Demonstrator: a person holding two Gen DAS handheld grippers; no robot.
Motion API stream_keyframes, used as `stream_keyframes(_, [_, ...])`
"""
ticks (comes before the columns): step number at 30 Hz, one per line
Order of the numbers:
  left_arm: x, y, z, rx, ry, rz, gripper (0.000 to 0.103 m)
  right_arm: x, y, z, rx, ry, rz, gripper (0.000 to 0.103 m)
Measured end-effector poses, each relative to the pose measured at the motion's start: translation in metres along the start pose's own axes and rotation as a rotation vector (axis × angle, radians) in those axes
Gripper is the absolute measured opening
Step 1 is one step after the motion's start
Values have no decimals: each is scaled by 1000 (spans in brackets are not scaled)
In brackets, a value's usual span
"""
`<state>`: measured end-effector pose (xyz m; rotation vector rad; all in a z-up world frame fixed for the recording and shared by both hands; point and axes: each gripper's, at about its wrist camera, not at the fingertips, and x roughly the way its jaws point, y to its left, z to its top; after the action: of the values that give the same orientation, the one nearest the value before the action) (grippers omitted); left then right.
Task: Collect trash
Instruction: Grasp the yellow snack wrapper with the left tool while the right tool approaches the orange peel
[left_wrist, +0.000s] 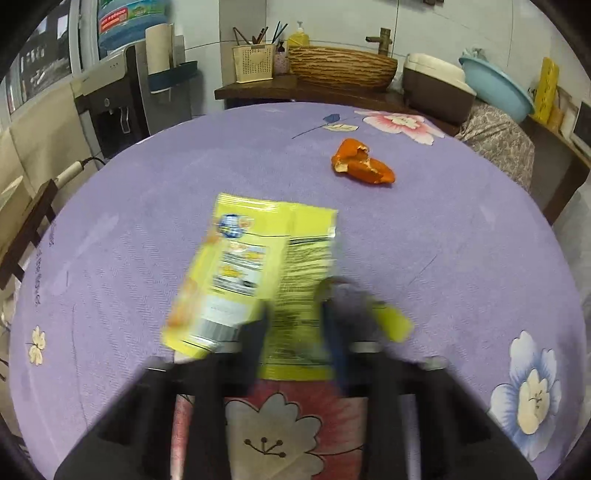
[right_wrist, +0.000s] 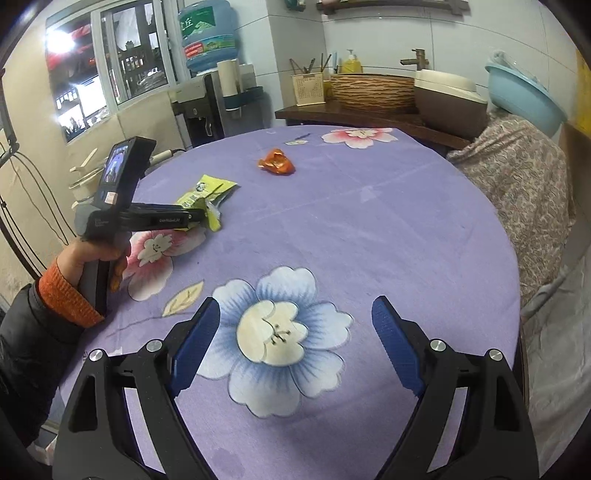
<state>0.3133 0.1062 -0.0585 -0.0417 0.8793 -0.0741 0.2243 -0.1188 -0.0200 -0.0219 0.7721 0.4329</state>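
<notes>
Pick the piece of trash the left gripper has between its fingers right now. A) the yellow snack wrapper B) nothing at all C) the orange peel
A: the left gripper is closed on the yellow snack wrapper, while the orange peel lies apart on the tablecloth.

The yellow snack wrapper was flat, printed and creased, its near end pinched, tilted up off the purple tablecloth. Beyond the wrapper, apart from it, the curled orange peel lay on that cloth.

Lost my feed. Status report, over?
Left tongs shut on yellow wrapper. Right tongs open, empty. Orange peel on table, path clear.
</notes>
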Motion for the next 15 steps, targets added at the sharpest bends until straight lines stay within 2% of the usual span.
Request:
stream_keyframes(3, [-4,6,-1,-57,-30,-66,6,7,10,9,-34,-6,1,84])
stream_keyframes(9, [-15,19,-3,-119,-87,-143,5,35,17,37,-62,26,24,84])
stream_keyframes(13, [-25,28,0,-154,-134,-163,5,66,19,59,-37,51,55,84])
stream_keyframes(15, [-32,28,1,-146,-170,-160,5,91,24,76,-49,51,36,84])
